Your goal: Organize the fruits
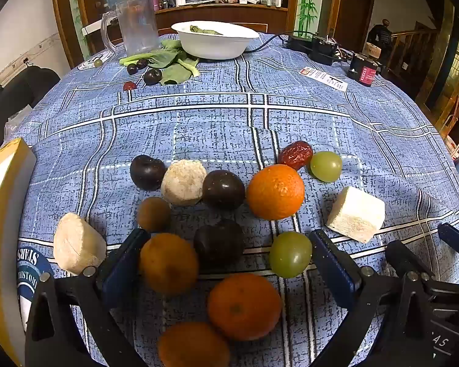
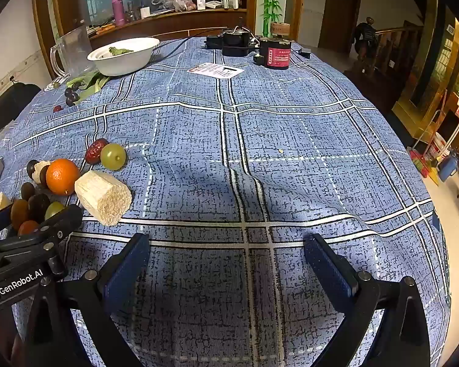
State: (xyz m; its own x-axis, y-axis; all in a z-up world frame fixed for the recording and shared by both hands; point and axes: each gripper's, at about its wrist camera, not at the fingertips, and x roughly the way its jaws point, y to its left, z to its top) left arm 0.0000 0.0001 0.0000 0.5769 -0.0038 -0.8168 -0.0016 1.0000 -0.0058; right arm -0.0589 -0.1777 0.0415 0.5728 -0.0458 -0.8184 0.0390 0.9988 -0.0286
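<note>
Fruit pile (image 1: pixel 223 214): directly under and ahead of the left gripper (image 1: pixel 226 244), jaws spread wide, grasping nothing.
Right gripper (image 2: pixel 226 257): released, over bare counter (image 2: pixel 290 153); fruit well to its left.
Nearer hand: left.

blue plaid cloth (image 2: pixel 260 140) covers the desk. far side: white bowl (image 1: pixel 214 41) with a green leaf inside, clear plastic jug (image 1: pixel 137 24) beside it, leafy greens (image 1: pixel 171 64) lying in front. black and red device (image 2: pixel 274 50) with cables, printed card (image 2: pixel 217 70) near it. pink bottle (image 2: pixel 118 9) on the back counter.
</note>
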